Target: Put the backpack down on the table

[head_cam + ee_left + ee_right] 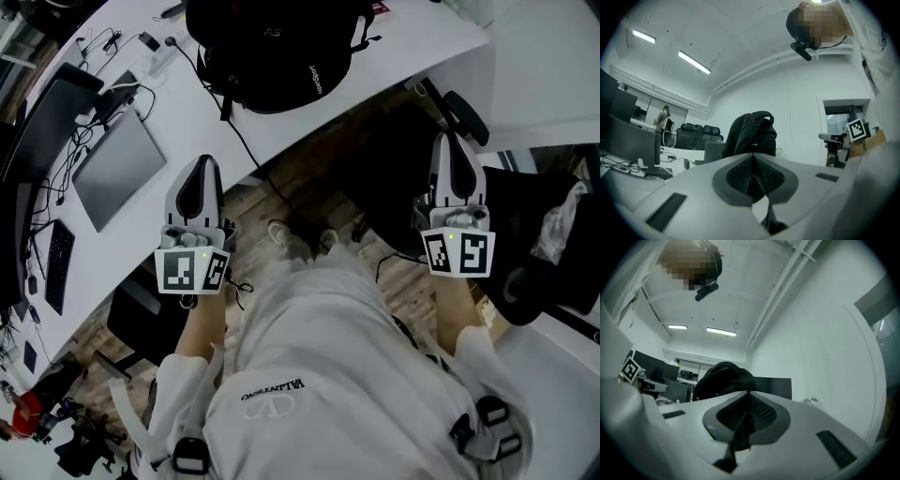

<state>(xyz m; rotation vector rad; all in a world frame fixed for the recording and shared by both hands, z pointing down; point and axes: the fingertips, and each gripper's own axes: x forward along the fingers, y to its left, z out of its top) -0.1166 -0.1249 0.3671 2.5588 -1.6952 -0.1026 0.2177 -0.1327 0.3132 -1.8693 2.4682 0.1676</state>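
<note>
The backpack point(277, 47) stands on the white table point(394, 56), near its curved edge. The left gripper point(201, 167) and right gripper point(451, 142) sit at that edge, apart from the backpack, jaws pressed together and empty. A laptop point(117, 169), keyboard point(58, 267) and cables point(94, 42) occupy the table's left part

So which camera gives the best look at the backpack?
The left gripper view: the backpack stands upright, handle and outline clear, its base behind the left tool. The head view catches it from above on the table, cropped by the top edge. The right gripper view shows a dark hump.
</note>
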